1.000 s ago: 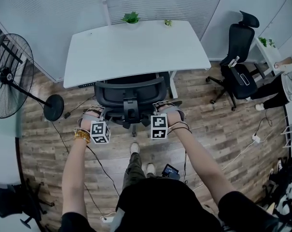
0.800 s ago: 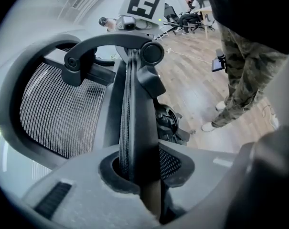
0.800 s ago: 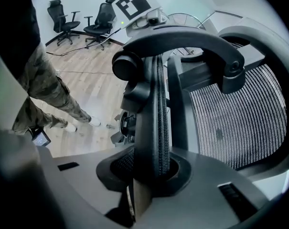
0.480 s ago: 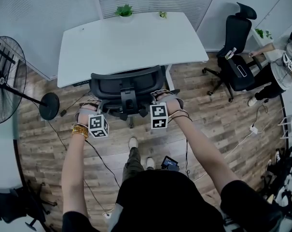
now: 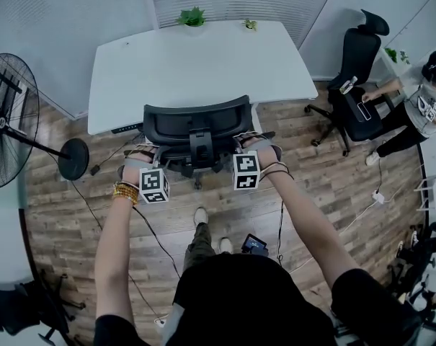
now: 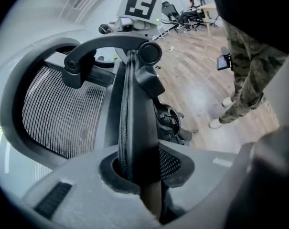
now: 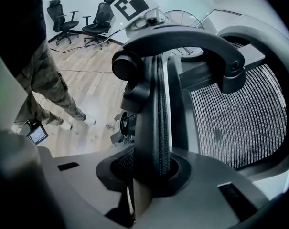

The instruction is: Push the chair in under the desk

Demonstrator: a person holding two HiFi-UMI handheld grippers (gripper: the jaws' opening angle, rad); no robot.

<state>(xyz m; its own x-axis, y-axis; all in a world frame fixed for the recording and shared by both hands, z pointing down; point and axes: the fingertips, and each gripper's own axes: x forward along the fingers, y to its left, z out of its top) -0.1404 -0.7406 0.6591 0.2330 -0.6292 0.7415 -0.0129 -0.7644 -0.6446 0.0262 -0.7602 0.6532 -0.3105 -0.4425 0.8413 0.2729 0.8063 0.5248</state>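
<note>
With fingers closed, left gripper [image 5: 147, 157] and right gripper [image 5: 245, 146] grip opposite backrest edges of the black mesh office chair [image 5: 196, 125], probably to guide it straight under the white rectangular worktop [image 5: 196, 63].

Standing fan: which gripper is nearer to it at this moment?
Left. The left gripper is clamped on the left edge of the chair back, on the side of the fan. The right gripper is clamped on the back's right edge, farther from the fan.

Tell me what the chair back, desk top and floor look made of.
Chair back: black woven mesh, weave visible, in a smooth frame, probably plastic. Desk top: matte white, no grain, likely laminate. Floor: brown planks with grain and seams; wood or vinyl, can't tell.
</note>
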